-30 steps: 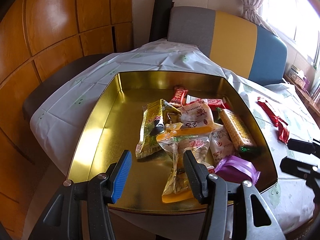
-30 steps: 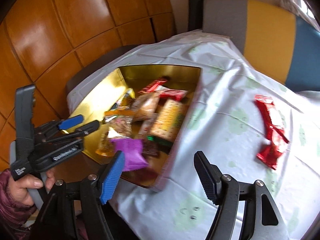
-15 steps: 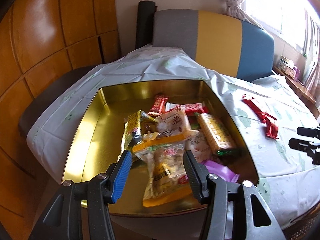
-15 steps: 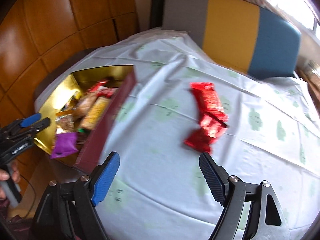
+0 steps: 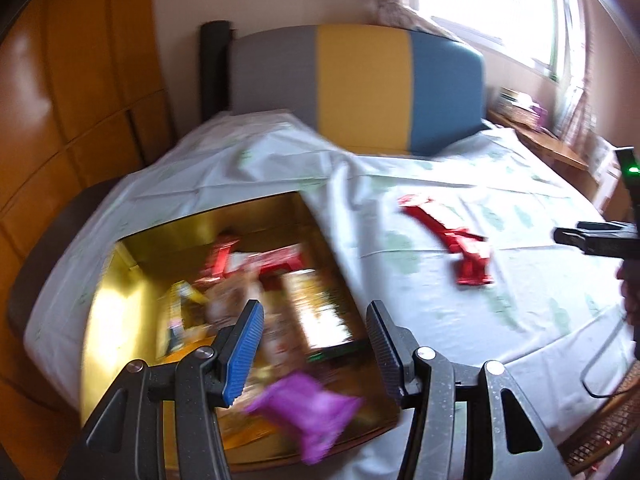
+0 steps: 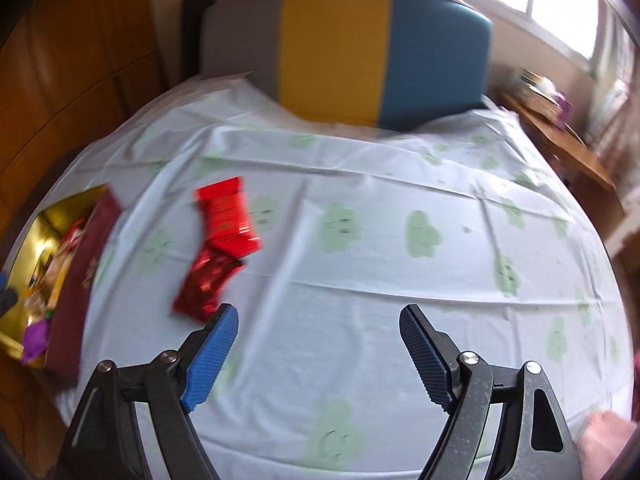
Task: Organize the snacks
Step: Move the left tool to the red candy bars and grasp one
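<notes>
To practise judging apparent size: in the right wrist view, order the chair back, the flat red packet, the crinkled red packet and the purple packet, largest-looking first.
1. chair back
2. flat red packet and crinkled red packet: alike, unranked
3. purple packet, partly hidden at the edge, so unsure

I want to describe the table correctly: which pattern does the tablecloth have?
The tablecloth is pale, with light green cloud-like shapes; clearest in the right wrist view.
</notes>
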A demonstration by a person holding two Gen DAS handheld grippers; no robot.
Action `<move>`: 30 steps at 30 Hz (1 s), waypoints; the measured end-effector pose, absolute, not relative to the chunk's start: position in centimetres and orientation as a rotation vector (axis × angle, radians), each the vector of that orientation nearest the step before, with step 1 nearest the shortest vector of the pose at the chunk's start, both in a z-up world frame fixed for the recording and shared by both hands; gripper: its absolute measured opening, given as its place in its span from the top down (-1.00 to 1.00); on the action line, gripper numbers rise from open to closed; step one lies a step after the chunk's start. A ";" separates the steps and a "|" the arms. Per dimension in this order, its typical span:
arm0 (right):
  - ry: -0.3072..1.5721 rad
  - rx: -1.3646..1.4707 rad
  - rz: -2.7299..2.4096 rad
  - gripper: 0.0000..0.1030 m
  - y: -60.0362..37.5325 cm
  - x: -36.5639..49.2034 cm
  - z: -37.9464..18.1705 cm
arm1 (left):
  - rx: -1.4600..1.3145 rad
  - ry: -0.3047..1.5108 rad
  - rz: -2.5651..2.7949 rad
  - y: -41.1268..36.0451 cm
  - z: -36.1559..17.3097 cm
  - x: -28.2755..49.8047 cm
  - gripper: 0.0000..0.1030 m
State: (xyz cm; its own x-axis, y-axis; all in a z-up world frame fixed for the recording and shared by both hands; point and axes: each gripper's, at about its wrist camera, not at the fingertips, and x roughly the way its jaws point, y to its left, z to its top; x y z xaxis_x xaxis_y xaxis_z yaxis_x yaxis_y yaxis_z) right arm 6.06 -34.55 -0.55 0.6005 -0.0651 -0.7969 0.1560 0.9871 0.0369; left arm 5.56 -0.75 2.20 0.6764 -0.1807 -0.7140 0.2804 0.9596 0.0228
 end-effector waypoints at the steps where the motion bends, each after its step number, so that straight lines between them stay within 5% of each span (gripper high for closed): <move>1: 0.922 0.152 -0.154 -0.62 -35.6 6.0 -0.9 | 0.131 0.797 -0.285 -1.6 2.3 5.8 -0.06; 15: 0.938 0.331 -0.203 -0.65 -38.7 6.0 -1.0 | 0.272 0.899 -0.550 -17.4 -1.4 9.6 -0.06; 26: 0.899 0.339 -0.169 -0.68 -38.5 5.8 -0.1 | 0.318 0.965 -0.530 -21.4 -5.6 13.0 -0.06; 28: 0.896 0.339 -0.168 -0.68 -38.6 5.7 -0.1 | 0.313 0.986 -0.529 -21.6 -6.5 13.5 0.24; 30: 0.895 0.331 -0.173 -0.68 -38.5 5.7 -0.1 | 0.297 0.973 -0.534 -21.4 -6.6 13.3 0.30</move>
State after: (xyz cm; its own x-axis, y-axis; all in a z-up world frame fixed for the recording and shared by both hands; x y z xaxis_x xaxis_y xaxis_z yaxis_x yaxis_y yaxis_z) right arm 5.72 -38.52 -0.09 0.6159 -0.0099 -0.7878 0.2835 0.9357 0.2099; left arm 13.27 -21.41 -6.60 0.4485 -0.2947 -0.8438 0.5534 0.8329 0.0033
